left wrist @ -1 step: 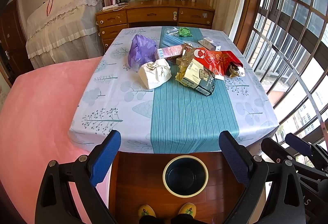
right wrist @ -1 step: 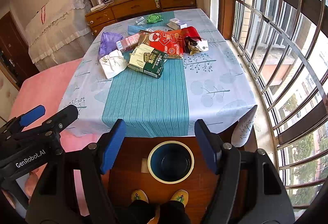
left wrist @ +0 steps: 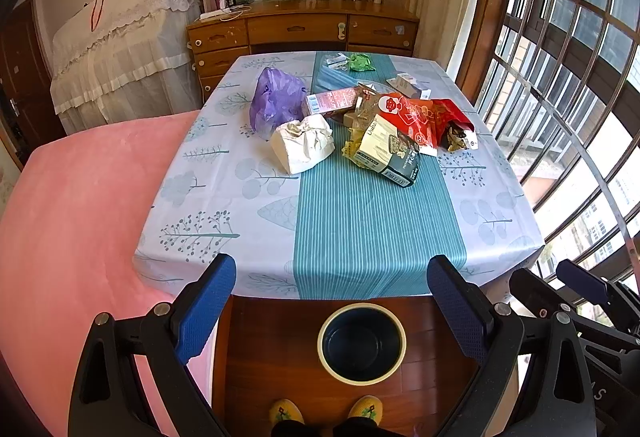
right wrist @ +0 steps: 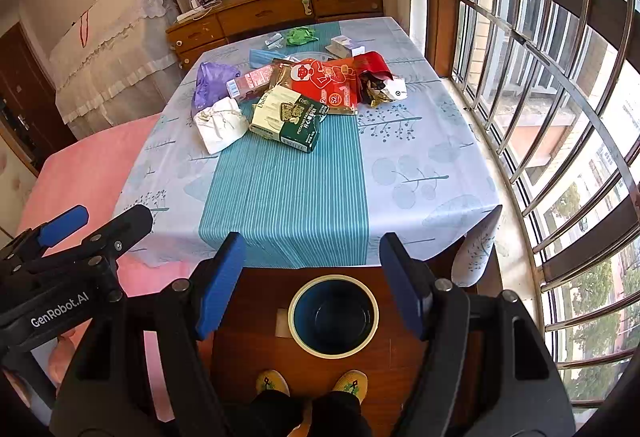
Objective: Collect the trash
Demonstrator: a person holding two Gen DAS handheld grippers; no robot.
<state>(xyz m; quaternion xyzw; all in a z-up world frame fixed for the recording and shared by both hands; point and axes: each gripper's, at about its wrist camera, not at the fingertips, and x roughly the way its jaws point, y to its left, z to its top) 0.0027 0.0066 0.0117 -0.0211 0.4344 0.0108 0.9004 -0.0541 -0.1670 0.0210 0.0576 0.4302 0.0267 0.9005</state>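
Your trash sits in a loose heap on the far half of the bench [left wrist: 352, 229]: a crumpled white paper bag [left wrist: 303, 149] nearest you on the left, a purple plastic bag [left wrist: 276, 101] just behind it, and a cream-and-green pistachio packet [left wrist: 390, 153] to the right, lying on the teal stripe of the cloth. Behind that packet a red snack bag [left wrist: 416, 115] overlaps it, with a pink carton [left wrist: 331, 101] touching the purple bag and a dark red foil wrapper [left wrist: 456, 121] with crumpled gold scraps at the right end of the heap. Farther back, well apart from the pile, lie a green wrapper [left wrist: 361, 61] and a small white box [left wrist: 408, 85]. The bin [left wrist: 362, 343], dark blue inside with a cream rim, stands on the wooden floor just in front of the bench's near edge, and nothing shows inside it. Your left gripper [left wrist: 332, 301] hangs above the bin and the bench edge with its jaws spread wide and nothing between them. Your right gripper [right wrist: 312, 277] is held the same way just beside it, jaws also well apart and holding nothing, the bin showing between its blue pads [right wrist: 222, 285]. Your yellow slippers [right wrist: 272, 383] show at the bottom, toes toward the bin. A pink-covered bed [left wrist: 80, 205] lies along the bench's left side, a barred window [right wrist: 560, 97] runs along the right, and a wooden desk [left wrist: 304, 31] with bookshelves stands against the back wall.
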